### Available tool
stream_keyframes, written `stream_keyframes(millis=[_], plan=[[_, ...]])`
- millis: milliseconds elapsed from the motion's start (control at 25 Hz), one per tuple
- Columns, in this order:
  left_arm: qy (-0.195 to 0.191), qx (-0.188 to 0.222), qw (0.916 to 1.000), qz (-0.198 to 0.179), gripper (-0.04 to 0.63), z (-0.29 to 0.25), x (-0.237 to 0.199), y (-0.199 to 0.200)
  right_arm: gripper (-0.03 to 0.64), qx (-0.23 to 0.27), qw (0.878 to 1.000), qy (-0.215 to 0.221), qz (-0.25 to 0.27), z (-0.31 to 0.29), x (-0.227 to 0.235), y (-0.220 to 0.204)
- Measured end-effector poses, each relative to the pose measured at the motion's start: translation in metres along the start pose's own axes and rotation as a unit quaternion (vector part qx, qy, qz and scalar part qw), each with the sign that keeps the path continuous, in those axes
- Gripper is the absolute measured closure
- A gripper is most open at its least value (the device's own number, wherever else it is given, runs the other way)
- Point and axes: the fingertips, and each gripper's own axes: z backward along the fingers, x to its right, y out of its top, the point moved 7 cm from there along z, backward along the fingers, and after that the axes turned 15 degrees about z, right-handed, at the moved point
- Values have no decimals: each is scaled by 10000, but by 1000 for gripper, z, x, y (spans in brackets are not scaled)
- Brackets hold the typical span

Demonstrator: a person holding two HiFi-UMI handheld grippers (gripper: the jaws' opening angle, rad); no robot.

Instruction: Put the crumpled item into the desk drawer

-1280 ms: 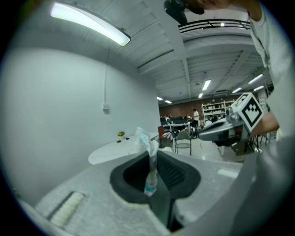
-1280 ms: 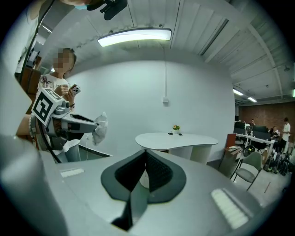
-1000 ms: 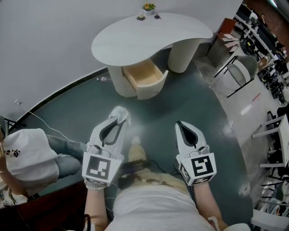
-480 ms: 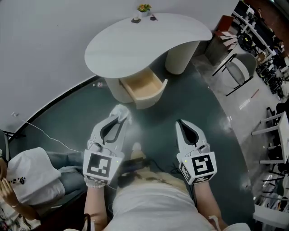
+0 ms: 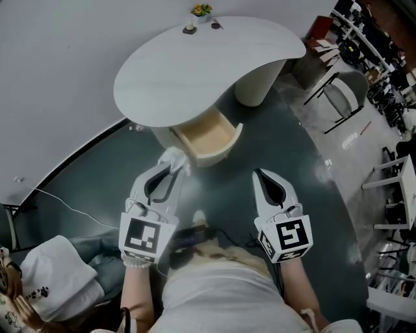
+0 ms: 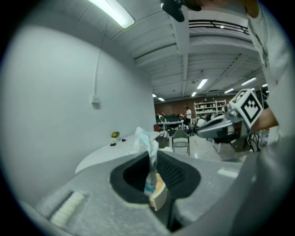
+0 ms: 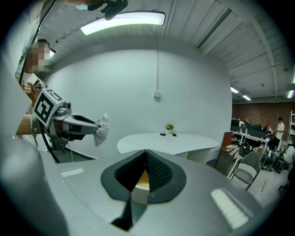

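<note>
The white kidney-shaped desk [image 5: 195, 71] stands ahead, and its wooden drawer [image 5: 209, 135] is pulled open beneath the top. The crumpled item [image 5: 171, 158], a wad of white tissue or wrapper, is pinched in the tips of my left gripper [image 5: 173, 166], just short of the drawer's near left corner. In the left gripper view the wad [image 6: 146, 146] sticks up between the jaws. My right gripper [image 5: 259, 175] is level with the left one, shut with nothing in it. From the right gripper view, the left gripper [image 7: 69, 125] carries the wad [image 7: 101, 129] toward the desk [image 7: 170, 143].
A small potted plant [image 5: 199, 10] and two small objects sit on the desk's far edge. A grey chair [image 5: 344, 97] and more furniture stand at the right. A seated person in white [image 5: 55, 289] is at the lower left, with a cable [image 5: 58, 195] on the dark floor.
The desk and open drawer have drawn nearer to both grippers, and the seated person has slid toward the lower left corner. Both grippers keep their pose; the wad stays gripped.
</note>
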Motion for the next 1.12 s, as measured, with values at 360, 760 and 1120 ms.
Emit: stream_keyframes(millis=[360,760,1120], plan=[[-237,-115,9996,-81,549,-29,-37,8,612,-160,9998,-106,-39,-41,9,8],[-416,-197,9987,-194,549,-45,-68,9,612,-225,9994,-237,-87,-67,7,9],[-479,-255,9985,-84,549,-47,-74,-2,612,-339,9990,-265,-83,-68,-1,7]])
